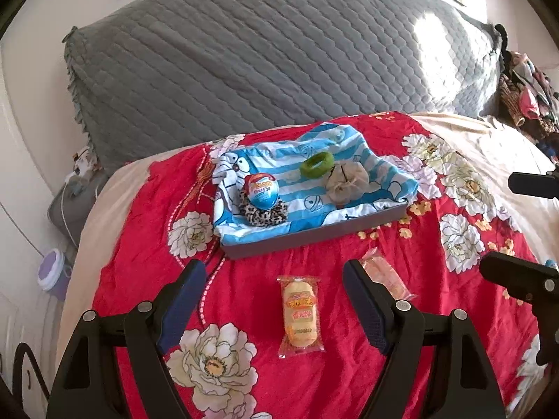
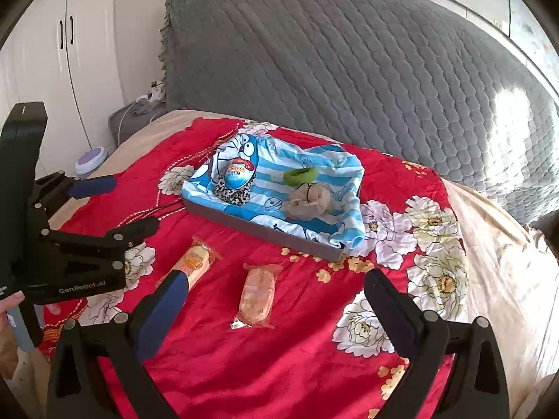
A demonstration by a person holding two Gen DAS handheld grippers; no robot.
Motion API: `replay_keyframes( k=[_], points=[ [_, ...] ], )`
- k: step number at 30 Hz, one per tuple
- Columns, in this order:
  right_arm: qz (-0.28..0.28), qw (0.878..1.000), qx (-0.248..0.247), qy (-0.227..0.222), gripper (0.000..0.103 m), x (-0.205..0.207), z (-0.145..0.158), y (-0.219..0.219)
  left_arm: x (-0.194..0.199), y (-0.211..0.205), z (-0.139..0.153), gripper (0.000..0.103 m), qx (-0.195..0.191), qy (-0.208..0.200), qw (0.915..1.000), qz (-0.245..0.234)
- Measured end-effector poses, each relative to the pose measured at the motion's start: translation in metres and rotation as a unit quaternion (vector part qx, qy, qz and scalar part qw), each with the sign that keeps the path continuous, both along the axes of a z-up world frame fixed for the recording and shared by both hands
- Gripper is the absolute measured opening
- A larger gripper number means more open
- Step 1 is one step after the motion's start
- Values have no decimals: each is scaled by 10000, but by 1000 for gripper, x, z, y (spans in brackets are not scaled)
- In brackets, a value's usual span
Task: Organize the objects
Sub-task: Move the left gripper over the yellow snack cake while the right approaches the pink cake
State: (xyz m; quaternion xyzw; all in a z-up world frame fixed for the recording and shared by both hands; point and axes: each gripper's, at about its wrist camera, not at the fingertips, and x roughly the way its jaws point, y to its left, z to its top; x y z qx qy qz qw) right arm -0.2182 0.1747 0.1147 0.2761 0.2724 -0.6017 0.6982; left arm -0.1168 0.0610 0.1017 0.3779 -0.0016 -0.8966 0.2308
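Note:
On the red flowered quilt lie two wrapped snacks. The yellow snack packet [image 1: 301, 314] shows between the fingers of my left gripper [image 1: 276, 274], which hangs open above it without touching. The pink snack packet [image 2: 258, 296] lies under my open right gripper [image 2: 276, 279], apart from both pads. In the left wrist view the pink snack packet [image 1: 386, 277] is half hidden by a finger. Behind them a grey tray [image 1: 314, 239] lined with a blue striped cartoon cloth [image 1: 279, 160] holds a toy egg [image 1: 261, 192] on a leopard scrunchie [image 1: 267, 213], a green scrunchie [image 1: 317, 164] and a beige scrunchie [image 1: 347, 183].
A big grey quilted headboard cushion [image 1: 262, 52] rises behind the tray. The bed's left edge drops to a grey stool [image 2: 129, 122], a purple-lidded tub [image 2: 91, 159] and white wardrobe doors [image 2: 52, 52]. A pile of clothes [image 1: 527, 90] lies far right. A hand [image 2: 8, 305] holds the left gripper [image 2: 131, 204].

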Motion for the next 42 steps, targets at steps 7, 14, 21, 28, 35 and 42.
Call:
replay_keyframes(
  k=[7, 14, 21, 28, 35, 42],
  points=[
    [90, 9999, 4, -77, 101, 9, -3, 4, 16, -3, -8, 82, -35, -57, 9999, 106],
    [149, 9996, 144, -192, 101, 17, -11, 5, 26, -1, -18, 82, 36, -79, 9999, 146],
    [126, 9995, 201, -186, 101, 21, -19, 6, 34, 7, -30, 82, 32, -103, 9998, 190],
    [112, 9992, 247, -293, 101, 20, -25, 11, 38, 13, -44, 82, 188, -221, 9995, 153],
    [107, 9988, 281, -387, 101, 20, -31, 15, 38, 15, -55, 82, 193, -312, 9992, 146],
    [100, 9984, 377, -418, 101, 19, -42, 20, 37, 13, -60, 82, 236, -343, 9990, 136]
  ],
)
